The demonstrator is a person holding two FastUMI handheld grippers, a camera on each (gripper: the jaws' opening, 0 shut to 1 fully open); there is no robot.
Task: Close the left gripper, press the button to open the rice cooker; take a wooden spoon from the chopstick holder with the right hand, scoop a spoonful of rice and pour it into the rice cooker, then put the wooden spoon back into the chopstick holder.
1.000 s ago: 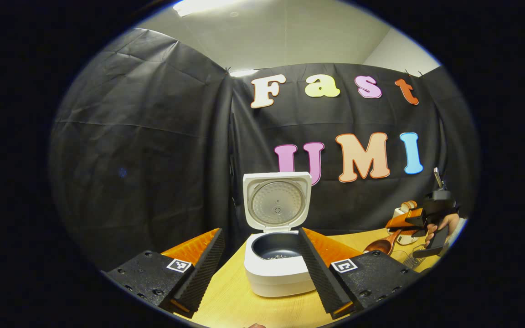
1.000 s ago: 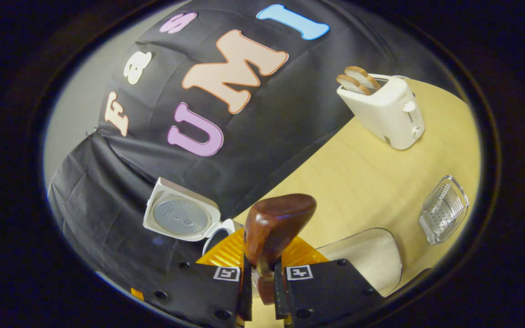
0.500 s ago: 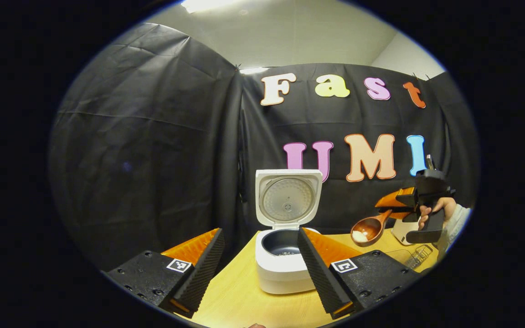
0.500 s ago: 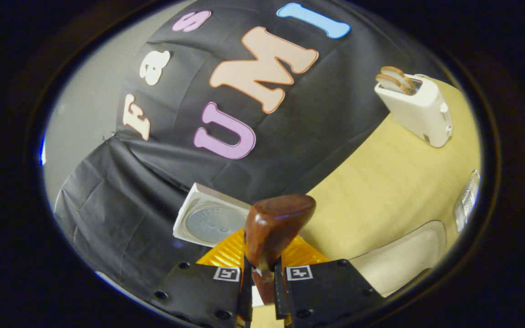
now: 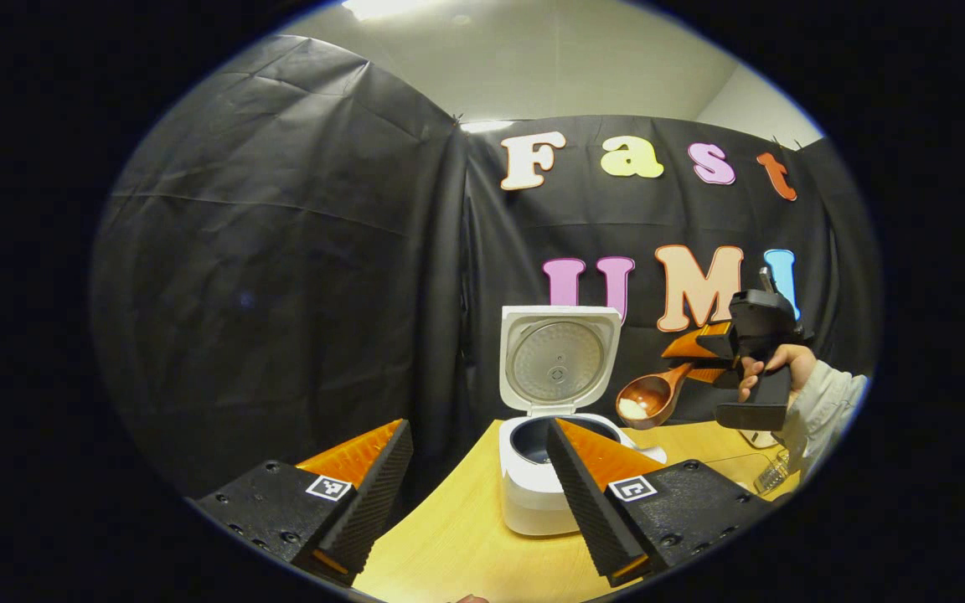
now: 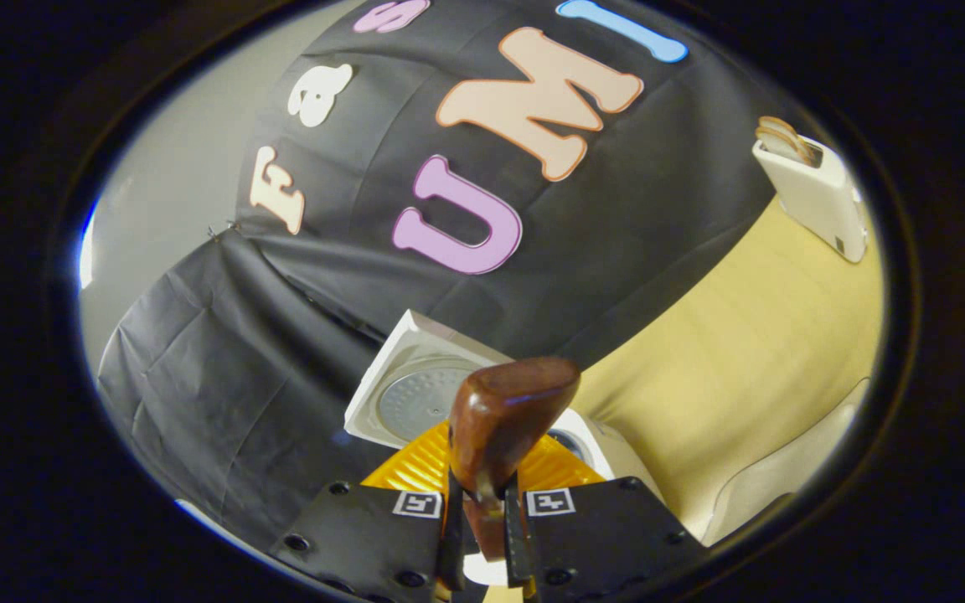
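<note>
The white rice cooker [image 5: 537, 494] stands on the wooden table with its lid [image 5: 558, 360] raised, its dark inner pot showing. My left gripper [image 5: 478, 477] is open in front of it with nothing between its fingers. In the left gripper view, the right gripper [image 5: 704, 356] hangs to the right of the lid, held by a hand [image 5: 771, 364], and carries the wooden spoon [image 5: 650, 400] with a little white rice in its bowl. In the right gripper view, my right gripper [image 6: 480, 511] is shut on the spoon [image 6: 503, 419], whose bowl back faces the camera above the cooker's lid [image 6: 415, 394].
A white toaster [image 6: 813, 197] with bread slices stands at the far right of the table [image 6: 750, 335]. A clear container of rice [image 6: 792, 473] lies at the lower right edge. A clear wire-lined holder [image 5: 771, 473] sits by the sleeve.
The right gripper has lifted the spoon with rice out of the rice container and carried it left, up beside the cooker's raised lid. The left gripper's view has swung a little left.
</note>
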